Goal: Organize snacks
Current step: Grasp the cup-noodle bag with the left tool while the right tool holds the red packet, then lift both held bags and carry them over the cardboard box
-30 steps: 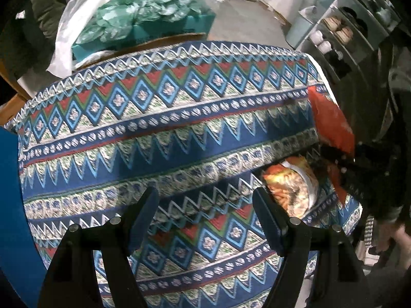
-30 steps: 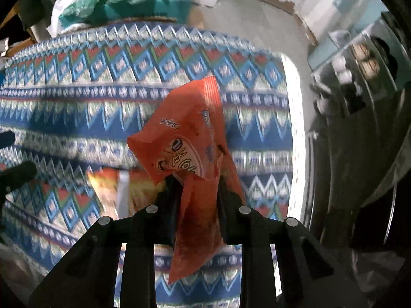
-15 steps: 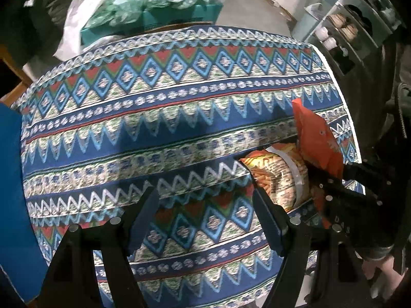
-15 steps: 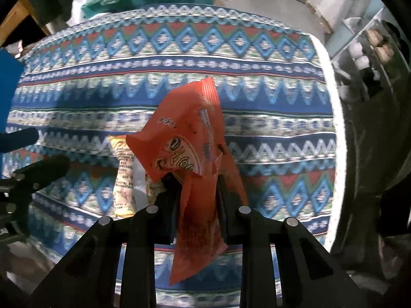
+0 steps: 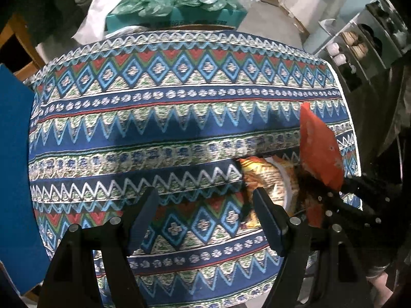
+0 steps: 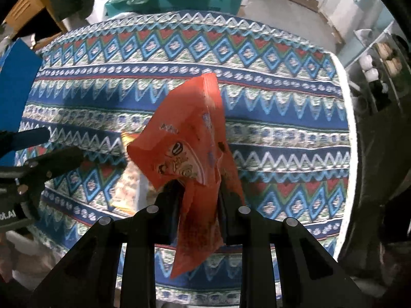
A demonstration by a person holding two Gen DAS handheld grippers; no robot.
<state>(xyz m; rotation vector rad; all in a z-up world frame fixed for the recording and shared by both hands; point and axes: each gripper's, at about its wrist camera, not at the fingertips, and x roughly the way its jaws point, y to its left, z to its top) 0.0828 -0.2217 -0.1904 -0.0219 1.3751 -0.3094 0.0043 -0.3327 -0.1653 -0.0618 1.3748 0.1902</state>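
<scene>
An orange-red snack packet (image 6: 185, 138) hangs above the patterned tablecloth (image 5: 154, 118), pinched near its lower part by my shut right gripper (image 6: 199, 187). In the left wrist view the same packet (image 5: 318, 148) shows at the right. A yellow-orange snack bag (image 5: 267, 177) lies on the cloth, partly hidden under the packet; in the right wrist view this bag (image 6: 128, 187) peeks out to its left. My left gripper (image 5: 205, 195) hovers over the cloth just left of the bag. Its jaws are opening and nothing is between them.
A flat blue object (image 5: 12, 154) lies at the table's left edge. Behind the table stand a teal box with crumpled green paper (image 5: 174, 12) and a white plastic bag. Shelves with small items (image 5: 359, 46) stand beyond the table's right edge.
My right gripper has carried the orange-red packet leftward over the yellow-orange bag, closer to the left gripper. The left gripper has drifted slightly across the cloth.
</scene>
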